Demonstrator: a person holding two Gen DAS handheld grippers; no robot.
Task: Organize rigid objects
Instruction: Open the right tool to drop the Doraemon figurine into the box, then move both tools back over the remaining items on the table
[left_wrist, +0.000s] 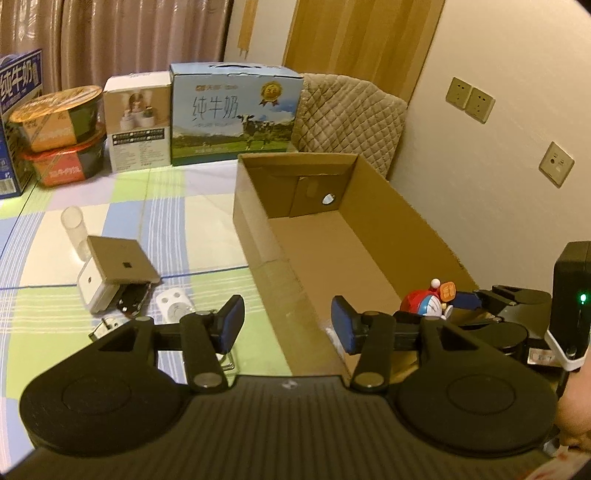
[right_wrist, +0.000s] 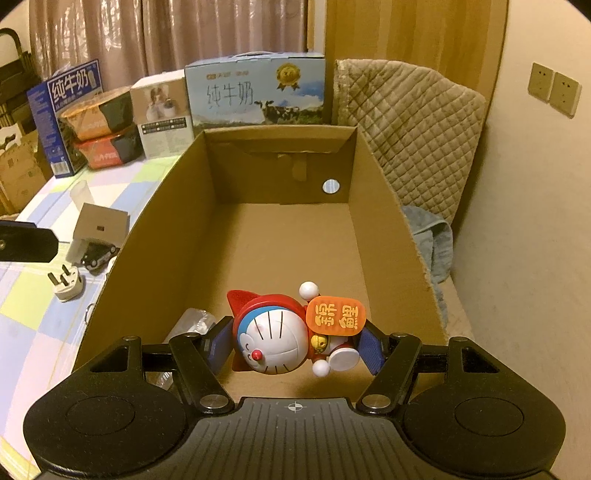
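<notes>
My right gripper (right_wrist: 295, 347) is shut on a Doraemon figurine (right_wrist: 280, 339) in a red outfit with an orange sign, held on its side over the near end of the open cardboard box (right_wrist: 280, 240). A clear plastic item (right_wrist: 192, 323) lies in the box's near left corner. The figurine (left_wrist: 430, 301) and the right gripper (left_wrist: 439, 301) also show in the left wrist view. My left gripper (left_wrist: 286, 325) is open and empty above the box's near left wall (left_wrist: 273, 258).
On the checkered tablecloth (left_wrist: 147, 206), left of the box: a beige wall-switch plate (left_wrist: 122, 260) on a white block, a clear cup (left_wrist: 74, 230), a white plug (right_wrist: 68, 282), a toy car (right_wrist: 98, 254). Milk cartons (left_wrist: 236, 114), noodle bowls (left_wrist: 59, 118) stand behind. A quilted chair (right_wrist: 410, 133) is to the right.
</notes>
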